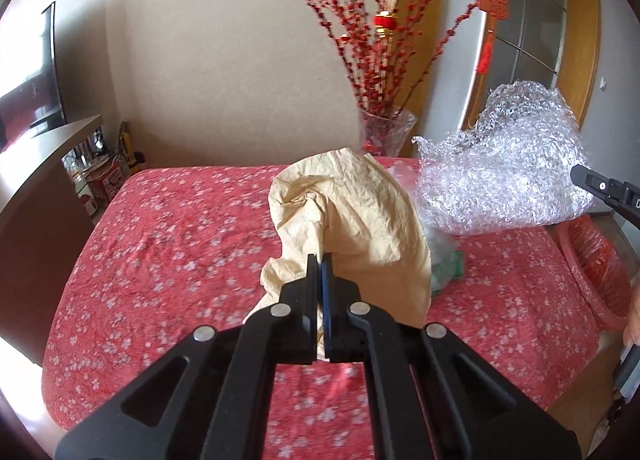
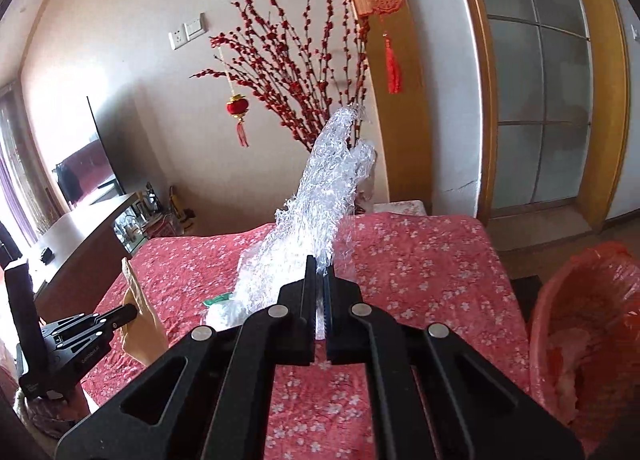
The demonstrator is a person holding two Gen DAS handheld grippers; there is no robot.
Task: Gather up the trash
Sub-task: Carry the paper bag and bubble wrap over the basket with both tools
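So I've got both hands full here. My left gripper (image 1: 319,260) has its fingers (image 1: 311,280) pinched tight on a crumpled sheet of tan paper (image 1: 360,220), which hangs up off the bed (image 1: 160,260) with the red flowery cover. My right gripper (image 2: 319,266) is clamped on a big wad of bubble wrap (image 2: 320,196), also held clear of the bed.

As for containers: the bin (image 2: 588,324) sits off the right side of the bed, lined with a red-orange plastic bag. I can see something pale and crumpled down inside it, but can't tell what. There's also a glass vase (image 1: 386,132) past the far edge of the bed, stuffed with red blossom branches (image 2: 296,72).

Still lying on the bed between the two grippers: a small clear plastic scrap with green on it (image 2: 224,306).
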